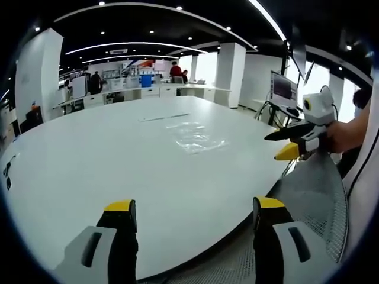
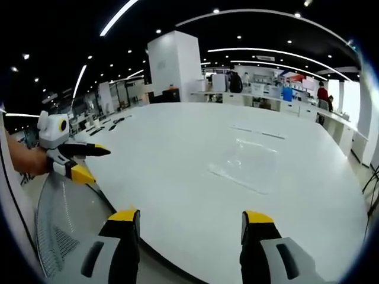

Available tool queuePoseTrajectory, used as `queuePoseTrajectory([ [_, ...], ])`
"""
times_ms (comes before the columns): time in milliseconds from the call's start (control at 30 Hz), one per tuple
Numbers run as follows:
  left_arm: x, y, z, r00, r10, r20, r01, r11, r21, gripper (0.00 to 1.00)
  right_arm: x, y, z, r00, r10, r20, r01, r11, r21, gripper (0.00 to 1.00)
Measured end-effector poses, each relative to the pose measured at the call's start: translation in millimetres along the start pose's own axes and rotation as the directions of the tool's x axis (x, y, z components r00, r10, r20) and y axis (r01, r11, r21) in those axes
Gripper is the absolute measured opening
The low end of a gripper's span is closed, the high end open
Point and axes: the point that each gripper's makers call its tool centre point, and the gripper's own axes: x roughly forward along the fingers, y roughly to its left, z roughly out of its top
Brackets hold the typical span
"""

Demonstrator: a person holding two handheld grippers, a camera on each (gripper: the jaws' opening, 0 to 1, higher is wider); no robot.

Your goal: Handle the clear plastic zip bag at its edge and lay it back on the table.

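A clear plastic zip bag (image 1: 195, 137) lies flat on the white table (image 1: 118, 160), well beyond both grippers; it is the same bag (image 2: 246, 163) seen right of centre in the right gripper view. My left gripper (image 1: 194, 212) hangs over the table's near edge, open, with nothing between its yellow-tipped jaws. The right gripper (image 2: 190, 223) is open too, at the table's edge and empty. Each one enters the other's view from the side: the right gripper (image 1: 290, 142) held by a hand, and the left gripper (image 2: 83, 161) likewise, both off the table's rim with jaws apart.
A thin strip (image 1: 164, 117) lies on the table beyond the bag. A grey mesh chair back (image 1: 314, 195) stands below the table edge. Desks, a monitor (image 1: 283, 90), white pillars and people fill the far office.
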Motion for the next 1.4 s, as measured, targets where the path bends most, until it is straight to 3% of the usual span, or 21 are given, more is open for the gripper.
queuePoseTrajectory([
  [500,0,0.5,1.0,1.0,0.0,0.005,0.0,1.0,-0.003,0.79,10,-13,9.8,0.999,0.008,-0.033,-0.011,0.996,-0.085,0.67],
  [967,0,-1.0,2.2,1.0,-0.009,0.01,0.009,1.0,-0.007,0.79,34,-56,10.1,0.996,-0.024,-0.085,0.01,0.986,-0.165,0.62],
  [1400,-2,-10.3,11.4,1.0,-0.016,0.023,0.017,1.0,-0.02,0.79,61,-80,17.2,0.989,-0.041,-0.141,-0.005,0.95,-0.313,0.55],
])
